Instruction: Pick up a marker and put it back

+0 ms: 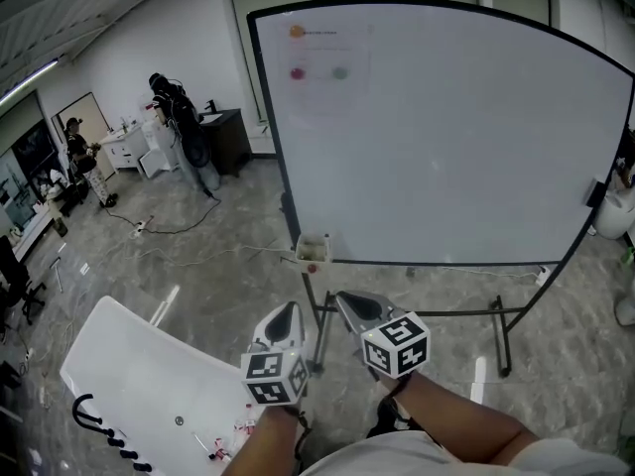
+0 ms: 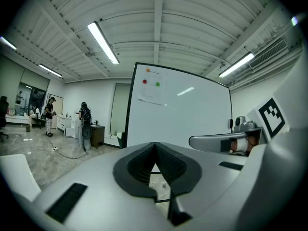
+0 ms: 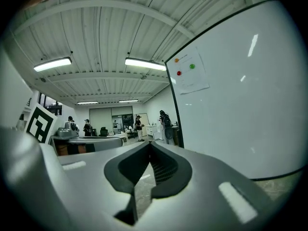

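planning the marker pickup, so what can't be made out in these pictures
- Tray at the whiteboard's lower corner, head view: too small; only a red spot shows, no marker identifiable.
- Same tray, gripper views: hidden behind the left gripper and right gripper.
- Sheet on the whiteboard, left gripper view: print too small to read.
- Small things on the white table, head view: tiny, partly cut off by the bottom edge.

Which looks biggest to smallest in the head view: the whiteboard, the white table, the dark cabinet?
1. Large white whiteboard on black stand.
2. White table.
3. Dark cabinet, far away, so true size is unsure.
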`<state>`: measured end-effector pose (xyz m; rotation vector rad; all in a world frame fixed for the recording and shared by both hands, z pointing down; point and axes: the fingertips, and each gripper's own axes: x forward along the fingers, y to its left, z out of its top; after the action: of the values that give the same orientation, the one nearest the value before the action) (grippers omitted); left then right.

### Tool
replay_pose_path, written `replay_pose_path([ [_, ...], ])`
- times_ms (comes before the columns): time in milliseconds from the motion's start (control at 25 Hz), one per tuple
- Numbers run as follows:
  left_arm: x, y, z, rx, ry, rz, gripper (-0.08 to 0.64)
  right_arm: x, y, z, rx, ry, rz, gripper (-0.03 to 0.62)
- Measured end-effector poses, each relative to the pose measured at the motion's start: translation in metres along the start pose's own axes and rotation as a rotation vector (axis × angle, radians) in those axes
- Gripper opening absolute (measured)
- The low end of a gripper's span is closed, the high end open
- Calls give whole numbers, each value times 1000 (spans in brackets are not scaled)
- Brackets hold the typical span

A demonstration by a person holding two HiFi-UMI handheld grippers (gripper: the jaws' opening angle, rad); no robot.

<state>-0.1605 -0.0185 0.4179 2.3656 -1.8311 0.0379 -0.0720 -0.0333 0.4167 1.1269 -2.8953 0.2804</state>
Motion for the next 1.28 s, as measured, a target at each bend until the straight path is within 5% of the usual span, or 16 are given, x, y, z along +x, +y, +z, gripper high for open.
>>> replay_pose_path([
  [600, 187, 44, -36, -35, 94, 82, 3, 132, -171, -42, 43, 135, 101, 3],
  [1280, 290, 121, -79, -51, 205, 10, 4, 276, -249, -138, 152, 316, 48, 109],
])
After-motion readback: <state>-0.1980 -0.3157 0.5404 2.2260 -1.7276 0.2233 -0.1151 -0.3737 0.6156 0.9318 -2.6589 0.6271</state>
